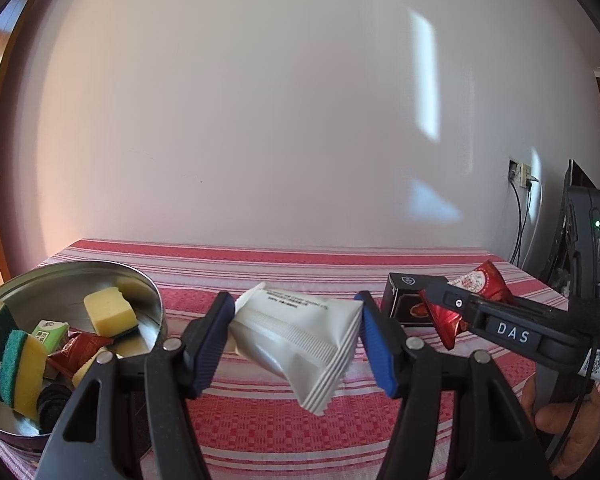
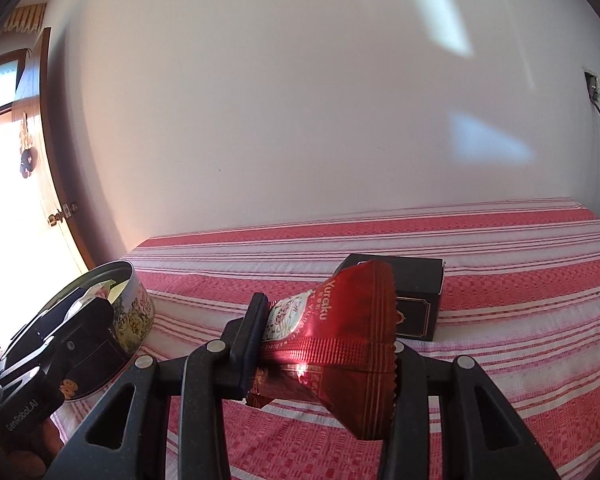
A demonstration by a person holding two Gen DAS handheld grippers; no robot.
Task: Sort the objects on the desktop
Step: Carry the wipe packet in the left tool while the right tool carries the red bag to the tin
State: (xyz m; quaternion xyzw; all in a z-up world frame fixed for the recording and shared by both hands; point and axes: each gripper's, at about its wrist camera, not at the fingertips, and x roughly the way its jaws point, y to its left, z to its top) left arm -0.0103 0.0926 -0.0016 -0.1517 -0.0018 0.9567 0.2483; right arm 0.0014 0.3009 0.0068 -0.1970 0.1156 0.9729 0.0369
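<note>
My left gripper [image 1: 296,340] is shut on a white snack packet [image 1: 300,340], held above the striped cloth with its crimped end hanging down. To its right, my right gripper [image 1: 440,312] is shut on a red snack packet [image 1: 480,284]. In the right wrist view the red snack packet [image 2: 340,344] fills the space between the fingers of the right gripper [image 2: 324,352], lifted off the cloth. A round metal tin [image 1: 148,288] at the left holds yellow-green sponges [image 1: 110,310], a green packet and another red packet. The same tin [image 2: 136,312] appears at the left in the right wrist view, behind the left gripper's body.
A black box [image 2: 416,300] lies on the red striped tablecloth [image 2: 500,264] behind the red packet; the black box [image 1: 404,300] is also in the left wrist view. A white wall stands close behind the table. Cables hang from a wall socket [image 1: 522,174] at the right.
</note>
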